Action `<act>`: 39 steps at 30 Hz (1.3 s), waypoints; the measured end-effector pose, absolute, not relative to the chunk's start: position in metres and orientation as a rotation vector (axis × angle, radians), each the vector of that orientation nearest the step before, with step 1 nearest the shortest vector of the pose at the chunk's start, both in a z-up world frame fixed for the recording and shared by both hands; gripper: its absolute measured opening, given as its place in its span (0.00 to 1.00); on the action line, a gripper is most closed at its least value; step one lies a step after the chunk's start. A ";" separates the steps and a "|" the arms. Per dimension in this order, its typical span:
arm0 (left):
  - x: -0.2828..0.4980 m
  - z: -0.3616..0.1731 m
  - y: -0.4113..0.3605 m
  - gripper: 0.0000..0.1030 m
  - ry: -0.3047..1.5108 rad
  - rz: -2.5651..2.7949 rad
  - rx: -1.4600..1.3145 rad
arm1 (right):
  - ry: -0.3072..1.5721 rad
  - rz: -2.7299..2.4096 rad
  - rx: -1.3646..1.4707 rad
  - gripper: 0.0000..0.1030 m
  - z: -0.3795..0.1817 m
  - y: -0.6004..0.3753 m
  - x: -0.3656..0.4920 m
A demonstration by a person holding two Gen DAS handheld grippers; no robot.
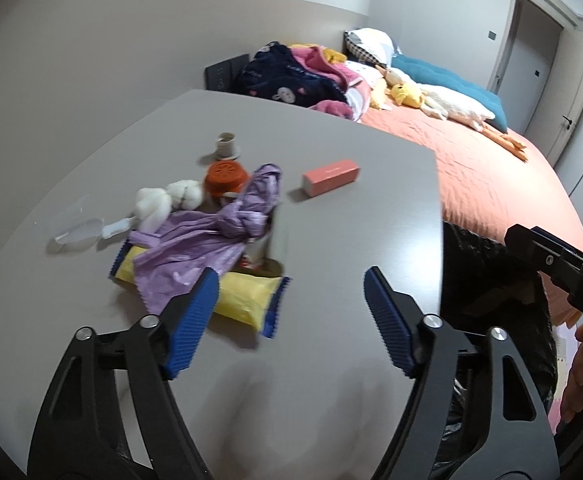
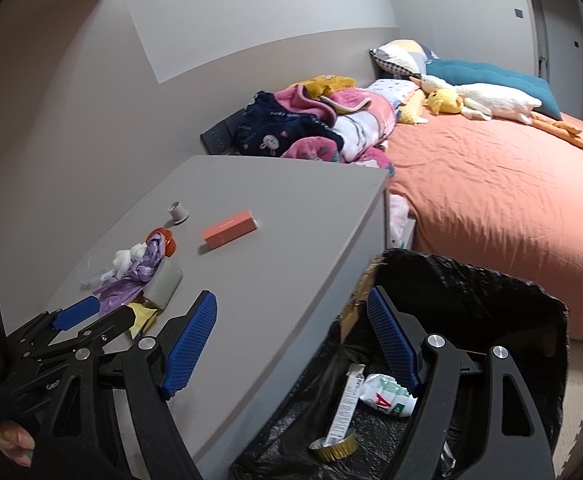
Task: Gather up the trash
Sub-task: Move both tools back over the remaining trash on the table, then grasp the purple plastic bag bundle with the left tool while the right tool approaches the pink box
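The tabletop (image 1: 331, 208) was grey. On it lay a lilac bag (image 1: 211, 236), a yellow wrapper (image 1: 247, 296), an orange cap (image 1: 225, 176) and a salmon-pink box (image 1: 331, 176). The bin liner (image 2: 471, 292) beside the tabletop was black.

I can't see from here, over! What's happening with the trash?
Both grippers open, empty. Trash pile on table; bin beside it, partly filled. Nothing in the way.

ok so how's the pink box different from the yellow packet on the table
The pink box is a stiff, straight-edged block lying alone on bare table; the yellow packet is a soft, flat wrapper with blue crimped ends. The box is fully in view, while the packet is partly buried under the purple bag. The packet lies nearer the left claw. Both lie flat on the grey table.
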State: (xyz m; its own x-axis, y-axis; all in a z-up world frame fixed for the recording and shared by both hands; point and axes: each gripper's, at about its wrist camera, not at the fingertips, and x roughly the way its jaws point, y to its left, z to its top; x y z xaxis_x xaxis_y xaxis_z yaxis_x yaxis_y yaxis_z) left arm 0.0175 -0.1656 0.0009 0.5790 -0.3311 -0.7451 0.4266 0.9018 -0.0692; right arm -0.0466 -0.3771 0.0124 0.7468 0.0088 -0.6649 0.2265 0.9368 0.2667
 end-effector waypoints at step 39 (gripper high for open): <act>0.109 -0.038 -0.147 0.22 0.898 -0.475 0.146 | 0.864 -0.065 0.424 0.76 -0.035 -0.333 0.100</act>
State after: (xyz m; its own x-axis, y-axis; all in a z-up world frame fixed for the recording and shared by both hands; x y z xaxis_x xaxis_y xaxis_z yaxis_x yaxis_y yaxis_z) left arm 0.1089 -0.1466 -0.0377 0.5273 -0.3360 -0.7804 0.4562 0.8868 -0.0736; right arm 0.1001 -0.3326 -0.0351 0.6533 0.1144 -0.7484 0.2245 0.9148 0.3357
